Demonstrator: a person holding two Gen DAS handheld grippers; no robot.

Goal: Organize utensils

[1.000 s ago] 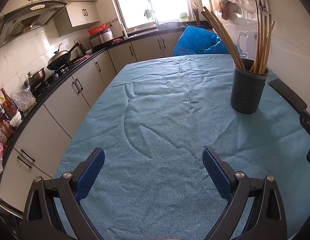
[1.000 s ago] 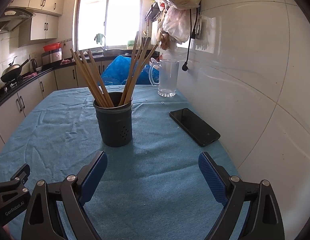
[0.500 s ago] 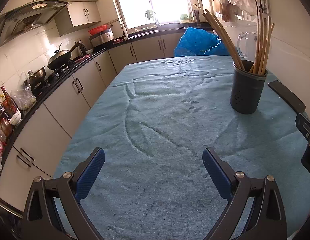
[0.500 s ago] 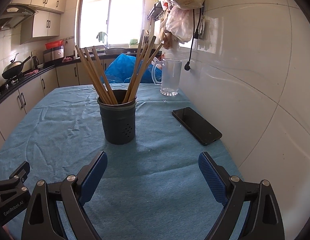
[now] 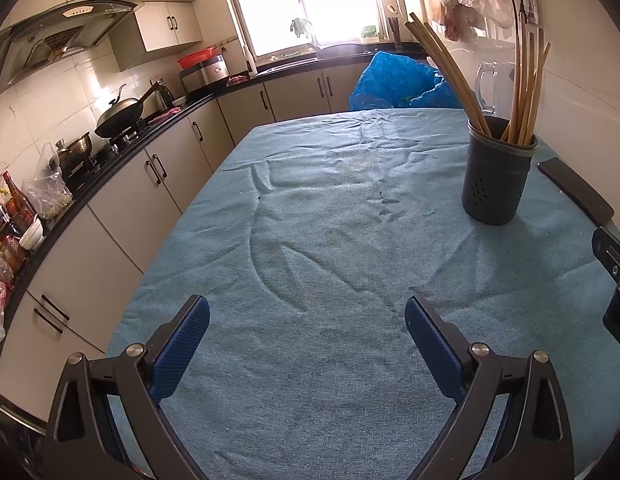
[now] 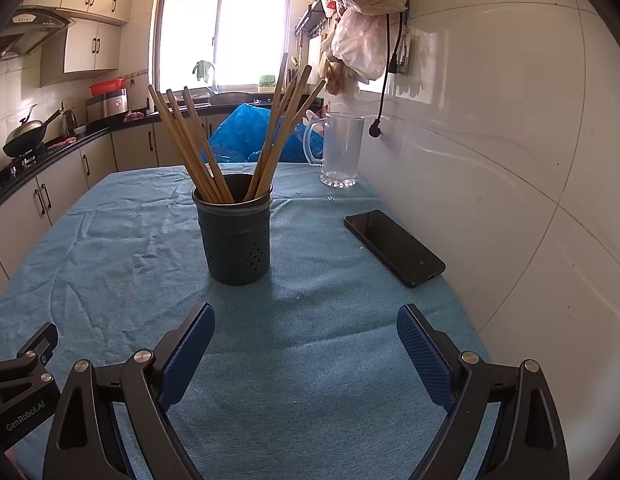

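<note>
While both claws gape empty, seven chopsticks (image 6: 198, 148) in one holder (image 6: 236, 240), one phone (image 6: 394, 246) beside

Blue wrinkled cloth (image 6: 110, 248) under a dark grey holder (image 6: 236, 236) dotted with small holes, which carries tan wooden chopsticks (image 6: 190, 144); a glossy black phone (image 6: 394, 246) and a clear colourless jug (image 6: 342, 148) stand against white wall tiles (image 6: 510, 140). Both the left gripper (image 5: 306, 328) and the right gripper (image 6: 306, 334) have black frames with blue ribbed pads (image 6: 186, 356). Behind: cream cabinets (image 5: 138, 196), black counter (image 5: 110, 176), bright blue bag (image 5: 398, 84), red-lidded cooker (image 5: 202, 66).
</note>
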